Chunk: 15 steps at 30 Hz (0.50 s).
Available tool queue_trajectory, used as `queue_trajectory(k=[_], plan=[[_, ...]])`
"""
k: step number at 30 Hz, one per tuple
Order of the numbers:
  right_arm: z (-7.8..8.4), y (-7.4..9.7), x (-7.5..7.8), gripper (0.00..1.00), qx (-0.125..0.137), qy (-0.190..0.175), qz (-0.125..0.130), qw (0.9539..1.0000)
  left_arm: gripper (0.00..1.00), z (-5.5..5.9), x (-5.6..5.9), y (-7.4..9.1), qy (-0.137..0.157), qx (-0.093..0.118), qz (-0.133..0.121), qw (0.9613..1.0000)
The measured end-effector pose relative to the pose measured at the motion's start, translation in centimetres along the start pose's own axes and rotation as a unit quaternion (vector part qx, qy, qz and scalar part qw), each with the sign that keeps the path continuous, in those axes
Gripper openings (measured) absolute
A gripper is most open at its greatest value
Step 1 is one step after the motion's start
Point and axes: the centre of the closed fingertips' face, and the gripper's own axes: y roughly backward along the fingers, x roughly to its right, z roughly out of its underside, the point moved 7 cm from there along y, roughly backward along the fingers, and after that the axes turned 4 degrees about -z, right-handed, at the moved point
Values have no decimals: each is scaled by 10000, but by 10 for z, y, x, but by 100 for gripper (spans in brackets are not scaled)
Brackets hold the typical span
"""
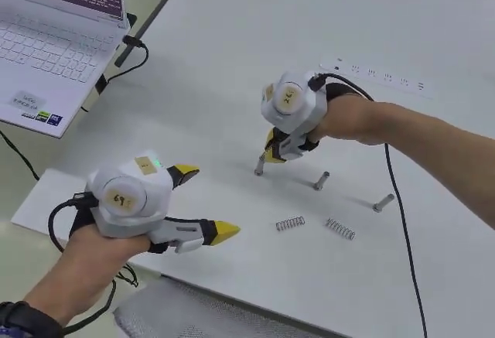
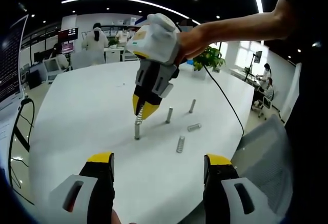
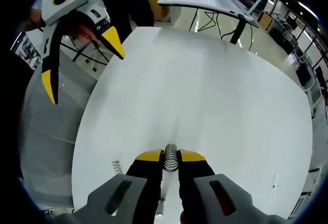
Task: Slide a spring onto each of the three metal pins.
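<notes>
On the white tabletop (image 1: 232, 36), in the middle stretch toward its near edge, three metal pins stand in a row. One pin is nearest the left edge (image 1: 260, 166), a middle pin (image 1: 321, 181) comes next, and a third pin (image 1: 383, 203) is nearest the right edge. Each is a short grey cylinder, upright and well apart from its neighbours.

There are three springs, all small silvery wire coils. Two lie on their sides between the row and the near edge, one loose spring (image 1: 290, 223) just beside the other loose spring (image 1: 339, 229). The third, the held spring (image 3: 170, 157), is pinched on both sides by the right tongs (image 1: 272, 154), which are closed tight on it. It hangs straight over the pin nearest the left edge. Its lower end is at the pin's top, though I cannot tell whether it has slipped over the tip.

The left tongs (image 1: 206, 202) are spread wide with nothing between them, above the near left part of the tabletop.

One laptop (image 1: 54, 29) sits by the left edge, and one power strip (image 1: 379, 75) lies toward the far edge.
</notes>
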Motion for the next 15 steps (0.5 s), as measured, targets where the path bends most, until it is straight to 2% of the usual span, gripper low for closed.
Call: queue_trajectory(k=[15], plan=[[-1,-6,4,9,-94,38,-52,9999,67,2,-1,1,74,-5,-34,10000]])
